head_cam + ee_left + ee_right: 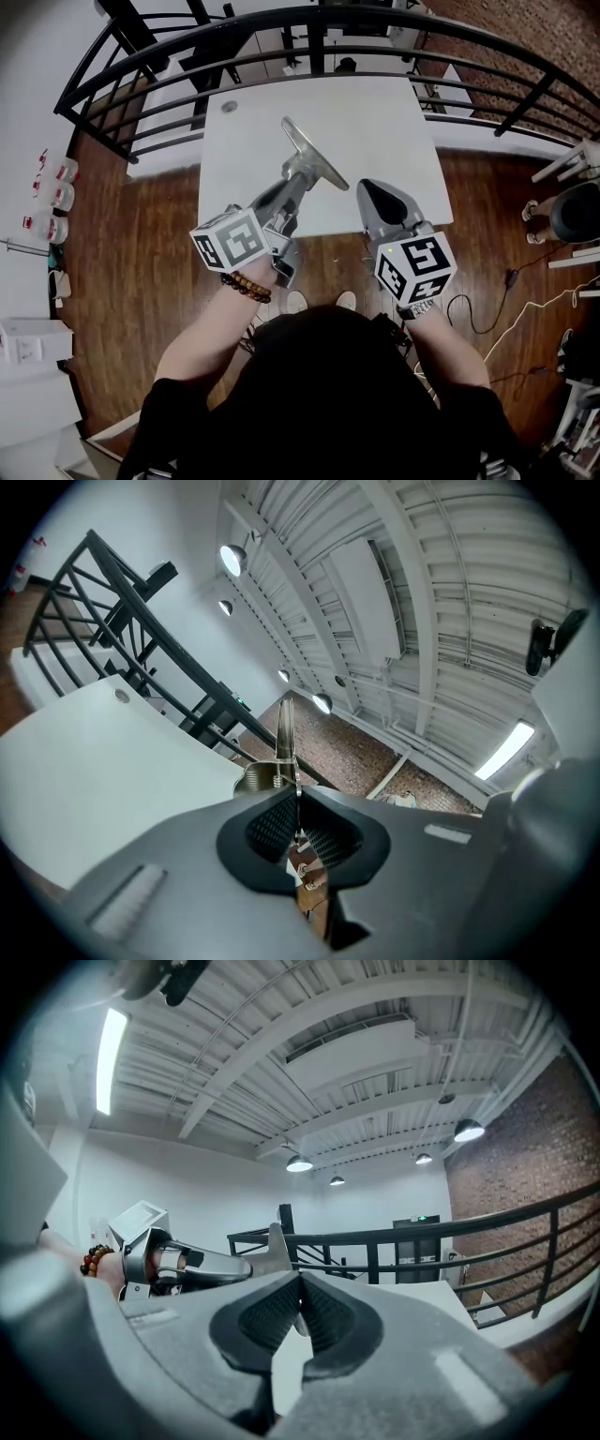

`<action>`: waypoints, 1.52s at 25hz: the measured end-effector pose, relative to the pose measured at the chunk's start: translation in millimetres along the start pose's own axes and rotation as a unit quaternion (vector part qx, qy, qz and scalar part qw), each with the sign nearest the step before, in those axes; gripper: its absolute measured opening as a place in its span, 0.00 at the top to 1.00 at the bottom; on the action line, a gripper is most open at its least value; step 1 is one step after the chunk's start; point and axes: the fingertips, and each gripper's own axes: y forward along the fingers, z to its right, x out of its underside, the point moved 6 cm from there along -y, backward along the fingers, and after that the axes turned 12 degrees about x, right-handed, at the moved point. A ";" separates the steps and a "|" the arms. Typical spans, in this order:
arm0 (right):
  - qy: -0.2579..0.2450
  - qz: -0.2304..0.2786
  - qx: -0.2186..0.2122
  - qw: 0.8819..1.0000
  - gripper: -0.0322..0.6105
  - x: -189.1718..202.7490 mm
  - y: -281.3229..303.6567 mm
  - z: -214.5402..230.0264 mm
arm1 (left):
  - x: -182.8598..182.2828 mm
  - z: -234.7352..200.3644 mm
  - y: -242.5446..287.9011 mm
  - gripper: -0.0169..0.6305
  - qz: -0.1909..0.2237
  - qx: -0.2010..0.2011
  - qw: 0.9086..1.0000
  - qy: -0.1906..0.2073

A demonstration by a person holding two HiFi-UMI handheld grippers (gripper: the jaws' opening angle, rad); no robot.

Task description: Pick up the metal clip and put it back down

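Jaws, left gripper (302,176): we grip metal clip (315,155) above surface (375,112). Jaws, right gripper (372,190): closed, empty, near right.

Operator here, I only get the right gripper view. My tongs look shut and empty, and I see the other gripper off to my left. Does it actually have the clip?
Observer: Yes. In the left gripper view, the left gripper has its tongs shut on the metal clip, which stands edge-on between them.
Operator: Where is it over the table? I only see a corner of the top.
Observer: The head view shows the clip held over the middle of the white table. Your right gripper is at the near edge, to the clip's right and apart from it.
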 end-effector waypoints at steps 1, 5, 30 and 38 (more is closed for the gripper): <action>0.000 0.000 0.001 1.000 0.96 -0.7 0.2 -0.7 | -1.2 -0.4 -0.5 0.94 0.001 0.001 1.000 -0.001; -0.002 0.000 0.005 1.000 0.96 -2.0 0.2 -4.8 | -3.5 -1.1 -3.6 0.95 0.000 0.005 1.000 -0.004; 0.003 0.005 0.064 0.998 0.96 2.2 -35.0 20.7 | 23.9 13.7 27.1 0.95 -0.050 0.043 0.998 -0.010; 0.016 -0.003 0.115 0.993 0.96 12.6 -63.5 61.0 | 55.6 29.2 74.0 0.95 -0.098 0.076 0.992 -0.012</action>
